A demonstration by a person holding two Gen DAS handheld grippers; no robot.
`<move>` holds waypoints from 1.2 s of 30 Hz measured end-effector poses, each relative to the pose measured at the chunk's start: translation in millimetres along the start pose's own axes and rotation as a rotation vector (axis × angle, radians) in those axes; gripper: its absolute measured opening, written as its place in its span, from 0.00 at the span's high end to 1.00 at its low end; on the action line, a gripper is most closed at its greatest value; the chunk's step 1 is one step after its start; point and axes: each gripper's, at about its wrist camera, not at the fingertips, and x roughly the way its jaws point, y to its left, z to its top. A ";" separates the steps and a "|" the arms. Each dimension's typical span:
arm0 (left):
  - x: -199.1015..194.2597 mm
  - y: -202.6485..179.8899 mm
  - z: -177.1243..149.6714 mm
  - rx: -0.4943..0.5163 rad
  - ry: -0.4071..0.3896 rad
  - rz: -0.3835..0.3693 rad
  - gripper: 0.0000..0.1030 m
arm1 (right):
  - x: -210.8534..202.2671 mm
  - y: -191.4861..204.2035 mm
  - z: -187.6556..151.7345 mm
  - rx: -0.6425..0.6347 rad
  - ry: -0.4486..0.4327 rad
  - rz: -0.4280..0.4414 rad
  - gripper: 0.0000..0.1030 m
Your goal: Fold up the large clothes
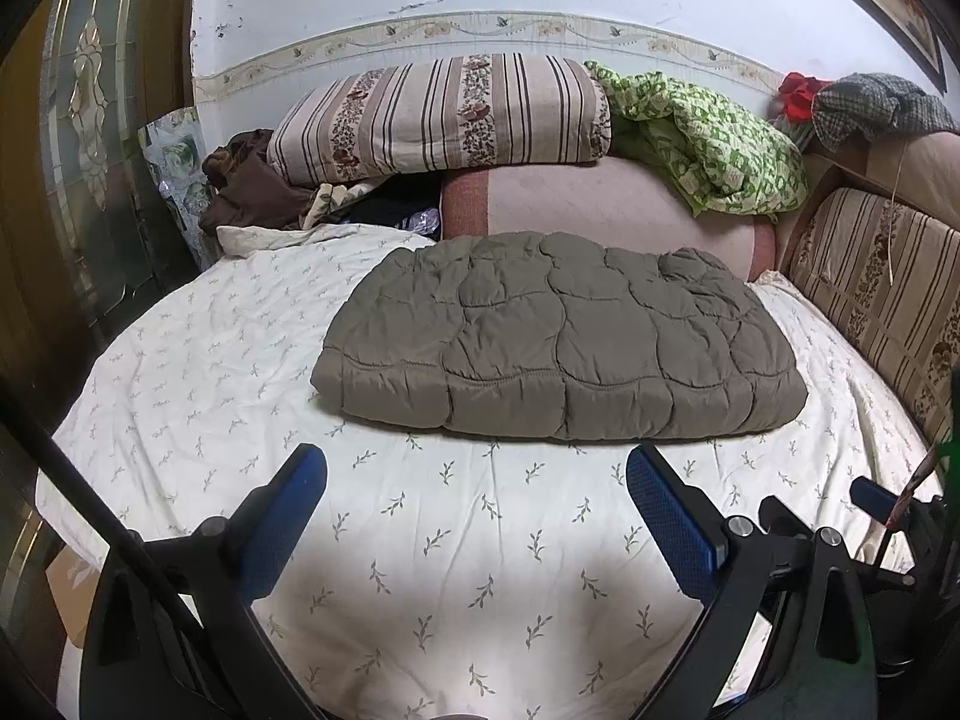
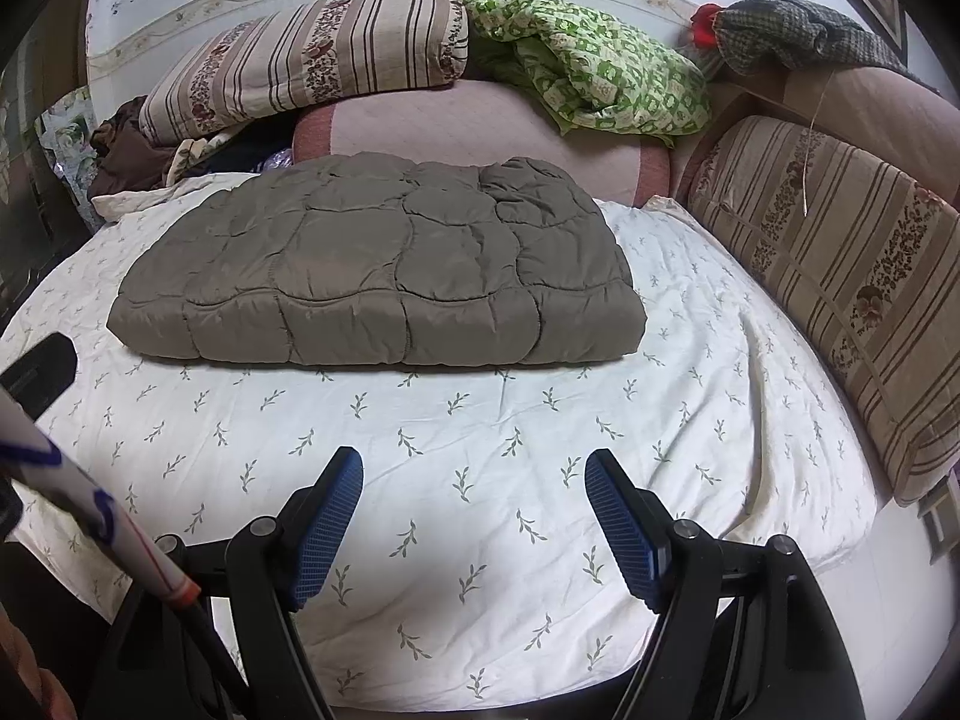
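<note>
A grey-brown quilted padded garment point(image 1: 558, 336) lies folded into a thick rectangle on the white leaf-print bed sheet point(image 1: 420, 540). It also shows in the right wrist view point(image 2: 372, 276), lying on the sheet point(image 2: 480, 510). My left gripper point(image 1: 477, 468) is open and empty, above the sheet just in front of the garment's near edge. My right gripper point(image 2: 474, 474) is open and empty, also above the sheet in front of the garment. Part of the right gripper point(image 1: 870, 498) shows at the right of the left wrist view.
A striped folded quilt point(image 1: 438, 114), a green patterned blanket point(image 1: 708, 144) and a pink bolster point(image 1: 600, 204) lie behind the garment. Brown clothes point(image 1: 252, 180) are piled at the back left. A striped cushion point(image 2: 840, 276) lines the right side. A door point(image 1: 90, 150) stands left.
</note>
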 end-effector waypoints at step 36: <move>42.0 -10.0 -13.8 0.049 0.108 0.009 0.03 | 27.1 8.3 12.8 -0.019 0.039 -0.001 0.21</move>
